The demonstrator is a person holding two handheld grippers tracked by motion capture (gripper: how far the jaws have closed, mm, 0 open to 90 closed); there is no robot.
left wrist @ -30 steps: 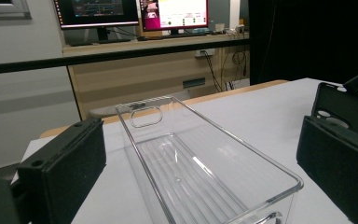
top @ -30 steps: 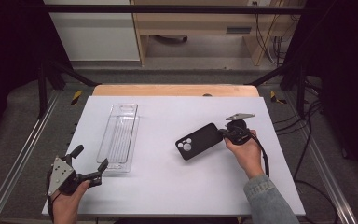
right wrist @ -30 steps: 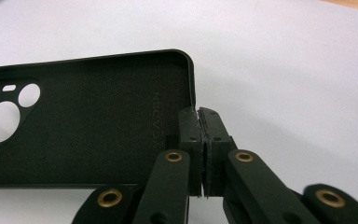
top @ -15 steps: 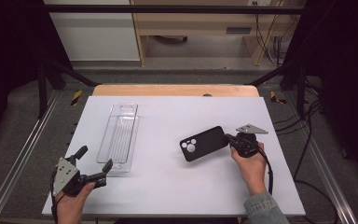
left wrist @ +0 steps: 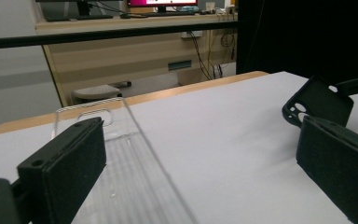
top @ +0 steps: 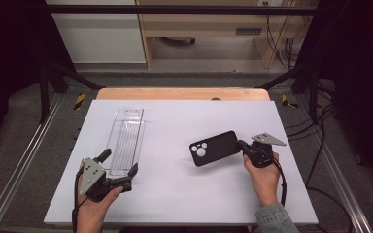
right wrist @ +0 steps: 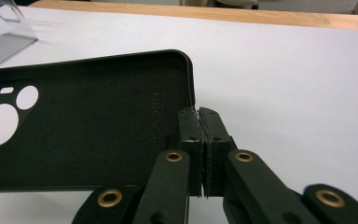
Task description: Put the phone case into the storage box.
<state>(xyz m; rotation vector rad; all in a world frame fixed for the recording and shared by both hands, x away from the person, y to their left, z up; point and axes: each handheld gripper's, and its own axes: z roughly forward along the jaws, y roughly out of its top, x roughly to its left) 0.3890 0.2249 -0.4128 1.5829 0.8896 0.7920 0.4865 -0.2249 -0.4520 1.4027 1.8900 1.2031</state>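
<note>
- The black phone case [top: 214, 148] is held off the white counter [top: 184, 194], its shadow falling on the sheet just below it; its camera cut-outs sit at the end farthest from the right tool [top: 245, 145].
- The right tool's jaws are pressed together on the edge of the phone case at its plain end; in the right gripper view the case [right wrist: 74, 126] spreads out to one side of the closed jaws, inner face showing, with faint embossed lettering near the gripped edge.
- The right hand [top: 262, 177] wraps the tool's body just behind the phone case, with a grey three-cornered plate on top and a cable trailing back along the sleeve.
- A clear plastic tray [top: 126, 141] lies flat on the counter well apart from the phone case, on the person's left side, long axis running away from the person.
- The left tool [top: 119, 167] sits at the near end of that tray, far from the phone case, held by the left hand [top: 94, 204].
- Its jaws stand wide apart with nothing between them; in the left gripper view the tray [left wrist: 121, 177] runs up between them and the phone case [left wrist: 318, 102] shows beyond the right-hand jaw.
</note>
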